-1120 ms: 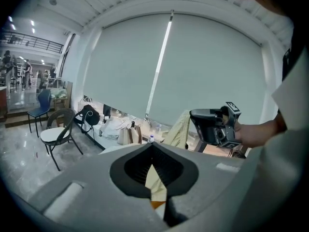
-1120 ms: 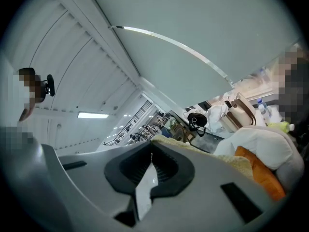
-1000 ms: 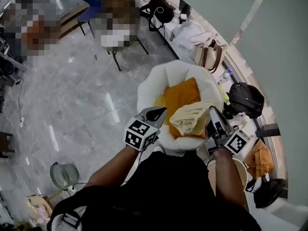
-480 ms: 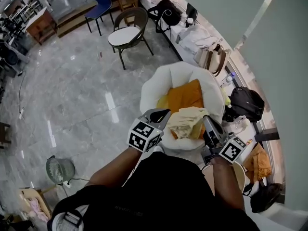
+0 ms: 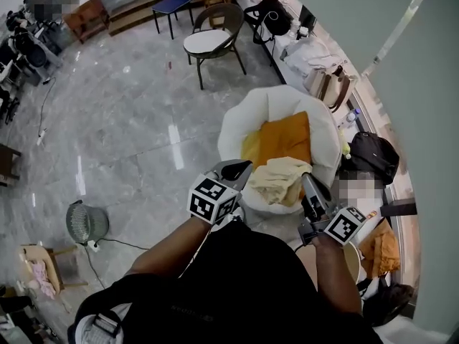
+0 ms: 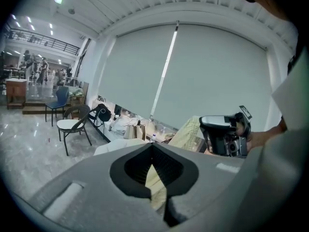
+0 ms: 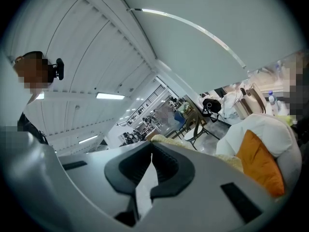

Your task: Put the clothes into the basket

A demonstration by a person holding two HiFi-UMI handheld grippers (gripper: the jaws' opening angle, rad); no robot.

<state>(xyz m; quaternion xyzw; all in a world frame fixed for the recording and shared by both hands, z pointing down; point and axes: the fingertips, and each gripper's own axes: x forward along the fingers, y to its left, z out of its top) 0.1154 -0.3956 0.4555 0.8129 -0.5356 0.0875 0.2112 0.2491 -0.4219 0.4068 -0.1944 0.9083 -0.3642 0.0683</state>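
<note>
Clothes in play come down to one pale yellow garment (image 5: pixel 278 179), slung between my two claws. A second ago it lay well forward of them on the orange cushion (image 5: pixel 287 138). Now it hangs clear of the cushion, bunched close in front of the jaws. I judge the pick-up done and the carry to the basket begun.

The left claw (image 5: pixel 233 169) is closed tight on one edge of the cloth, and yellow fabric shows in the slit between its jaws. The right claw (image 5: pixel 307 185) is also clamped down, with a pale strip of the same cloth pinched in its gap.

Ahead of both claws sits the white round chair (image 5: pixel 237 124), now holding only the cushion. Just behind and below the right claw is a tan round container (image 5: pixel 353 253), which I take for the basket. My arm hides most of it, so I cannot tell what is inside. Far off behind the left claw, an open box (image 5: pixel 43 260) on the floor holds some pinkish cloth.
</note>
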